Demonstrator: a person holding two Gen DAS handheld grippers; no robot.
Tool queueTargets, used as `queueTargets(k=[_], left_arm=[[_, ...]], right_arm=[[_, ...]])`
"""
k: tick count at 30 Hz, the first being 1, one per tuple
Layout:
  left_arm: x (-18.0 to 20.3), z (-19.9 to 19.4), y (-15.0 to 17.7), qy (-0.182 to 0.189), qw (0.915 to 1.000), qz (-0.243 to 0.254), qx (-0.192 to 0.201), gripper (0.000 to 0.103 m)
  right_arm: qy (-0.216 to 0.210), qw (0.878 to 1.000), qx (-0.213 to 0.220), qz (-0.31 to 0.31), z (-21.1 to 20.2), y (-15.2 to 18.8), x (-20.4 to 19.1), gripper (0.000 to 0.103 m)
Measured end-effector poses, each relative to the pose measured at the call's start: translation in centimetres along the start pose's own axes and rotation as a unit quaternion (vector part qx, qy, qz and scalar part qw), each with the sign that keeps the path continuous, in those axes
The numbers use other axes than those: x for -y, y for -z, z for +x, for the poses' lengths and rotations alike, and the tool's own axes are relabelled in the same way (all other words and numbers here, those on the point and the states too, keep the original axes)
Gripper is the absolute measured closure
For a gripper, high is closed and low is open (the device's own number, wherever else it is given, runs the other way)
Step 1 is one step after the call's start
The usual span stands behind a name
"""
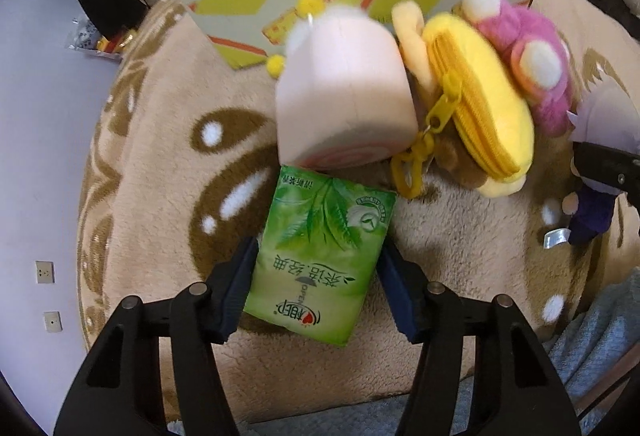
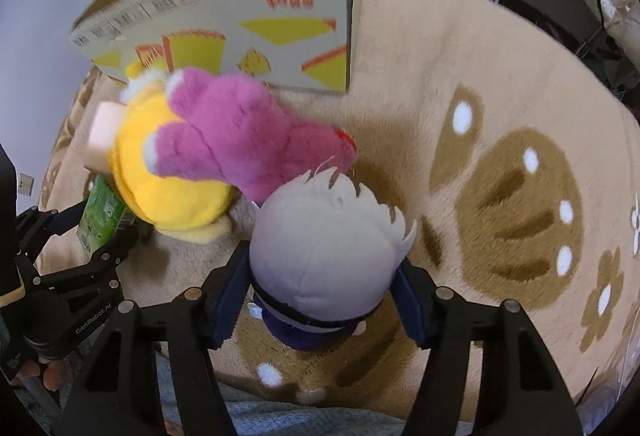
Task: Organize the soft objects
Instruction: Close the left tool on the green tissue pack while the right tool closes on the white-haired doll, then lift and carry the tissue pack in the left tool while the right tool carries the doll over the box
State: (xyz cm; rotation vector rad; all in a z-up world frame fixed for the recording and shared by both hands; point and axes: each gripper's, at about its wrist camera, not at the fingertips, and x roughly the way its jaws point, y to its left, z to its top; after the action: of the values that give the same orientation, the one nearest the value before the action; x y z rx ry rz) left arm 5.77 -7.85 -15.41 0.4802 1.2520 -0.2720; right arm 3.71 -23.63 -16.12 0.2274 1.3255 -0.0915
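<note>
I have both grippers pointing steeply down at the rug [image 2: 500,84], each straddling one soft thing. In the left wrist view the left gripper [image 1: 318,286] has its fingers [image 1: 236,292] either side of the green tissue pack [image 1: 320,256]; the left pad sits against the pack's edge, the right pad looks just at the other edge, so I read it as touching but barely squeezing. The right gripper [image 2: 322,290] has its fingers [image 2: 228,296] flanking the grey-haired doll [image 2: 324,260] at the head, pads touching its sides.

For a good lift, I judge I should finish closing on both until the stuffing gives a little, then rise straight. The pack is slippery film lying flat, so I would grip its short width squarely rather than a corner. The doll's head is round and soft; too light a pinch could let it squirt out.

Just beyond the pack, the pink roll plush [image 1: 344,92] touches its far end, with the yellow pouch [image 1: 480,96] and its clip beside it, and the pink plush [image 1: 532,52] behind. These crowd any forward move. Farthest, the cardboard box [image 2: 260,12] stands on the rug, open top tipped away, the likely destination.
</note>
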Motion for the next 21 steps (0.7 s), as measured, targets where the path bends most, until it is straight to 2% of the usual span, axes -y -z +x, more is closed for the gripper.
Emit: queueTargets(k=[3,9,15,21], left_arm=[[-0.4,-1.6,0.6,-0.013,0.9995,-0.011,0.025,0.044],[-1.6,-5.4,1.6,-0.025,0.9945,-0.040,0.093,0.044],[-2.5,-8.7,2.5,-0.025,0.9843,-0.054,0.166,0.044],[-2.0,-11.2,3.5,-0.036,0.9744,-0.048,0.217,0.044]], right_arm=[[-0.007,1.000,0.022,0.002,-1.2,0.1,-0.1,0.034],[-0.018,0.996,0.092,0.003,-5.1,0.2,0.0,0.034],[-0.003,0.990,0.141,-0.001,-7.9,1.0,0.0,0.034],[-0.001,0.979,0.202,0.002,-11.0,3.1,0.7,0.034]])
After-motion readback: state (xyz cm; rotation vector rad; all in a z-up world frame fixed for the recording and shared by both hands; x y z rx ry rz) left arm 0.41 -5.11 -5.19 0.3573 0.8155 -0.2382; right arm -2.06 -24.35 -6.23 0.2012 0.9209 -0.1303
